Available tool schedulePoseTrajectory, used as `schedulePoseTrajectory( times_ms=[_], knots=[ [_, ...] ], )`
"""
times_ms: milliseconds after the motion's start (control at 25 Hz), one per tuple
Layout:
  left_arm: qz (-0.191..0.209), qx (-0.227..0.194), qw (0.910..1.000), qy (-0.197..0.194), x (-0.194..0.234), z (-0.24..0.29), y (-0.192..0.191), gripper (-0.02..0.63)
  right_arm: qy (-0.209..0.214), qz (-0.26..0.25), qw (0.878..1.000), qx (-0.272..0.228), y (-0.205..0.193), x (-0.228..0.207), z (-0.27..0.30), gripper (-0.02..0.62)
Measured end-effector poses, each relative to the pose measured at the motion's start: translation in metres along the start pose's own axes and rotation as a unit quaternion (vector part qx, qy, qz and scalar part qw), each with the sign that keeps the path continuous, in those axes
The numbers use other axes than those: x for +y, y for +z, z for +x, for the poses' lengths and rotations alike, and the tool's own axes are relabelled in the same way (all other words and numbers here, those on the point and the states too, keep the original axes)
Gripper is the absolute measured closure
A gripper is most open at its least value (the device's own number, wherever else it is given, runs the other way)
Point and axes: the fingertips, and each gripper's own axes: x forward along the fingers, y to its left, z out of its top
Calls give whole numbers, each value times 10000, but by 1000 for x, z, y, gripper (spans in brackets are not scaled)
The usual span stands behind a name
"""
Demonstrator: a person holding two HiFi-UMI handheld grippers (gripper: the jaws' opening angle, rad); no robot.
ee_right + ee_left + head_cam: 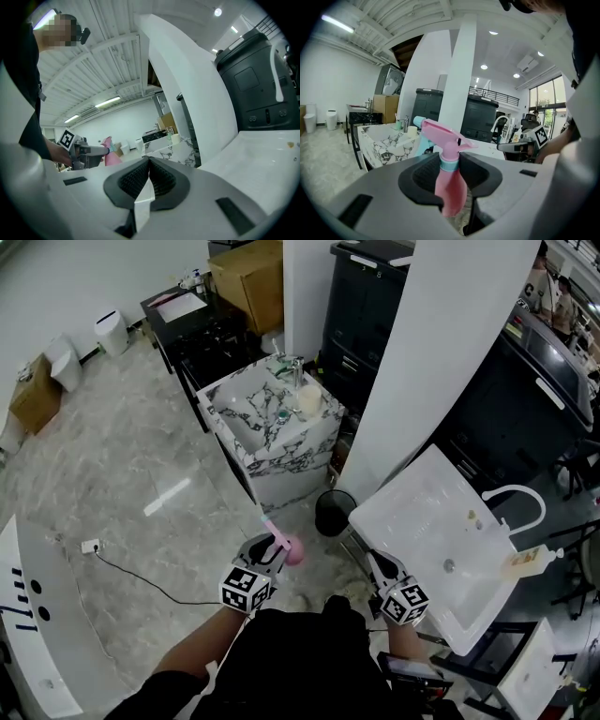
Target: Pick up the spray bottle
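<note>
- My left gripper [450,174] is clamped on the pink bottle [451,187]. The jaws grip just below its neck, and the bottle stands upright.
- The bottle is in the air over the floor [141,474], between the marble sink [246,418] and the white sink [422,521].
- My right gripper [149,174] has its jaws together with nothing in them. It is at the white sink's near left edge.

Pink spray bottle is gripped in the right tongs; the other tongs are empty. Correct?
Wrong side. The left tongs grip the pink spray bottle: the left gripper view shows it clamped between their pads. The right tongs are the empty ones, and the right gripper view shows them shut with nothing between them.
</note>
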Motion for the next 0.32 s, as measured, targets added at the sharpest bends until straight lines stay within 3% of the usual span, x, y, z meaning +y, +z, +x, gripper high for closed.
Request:
schedulePoseTrajectory(
  times_ms=[320],
  knots=[
    [28,-15,10000,-15,1,-5,0,471,-34,19,10000,-20,-3,3,0,569]
  ],
)
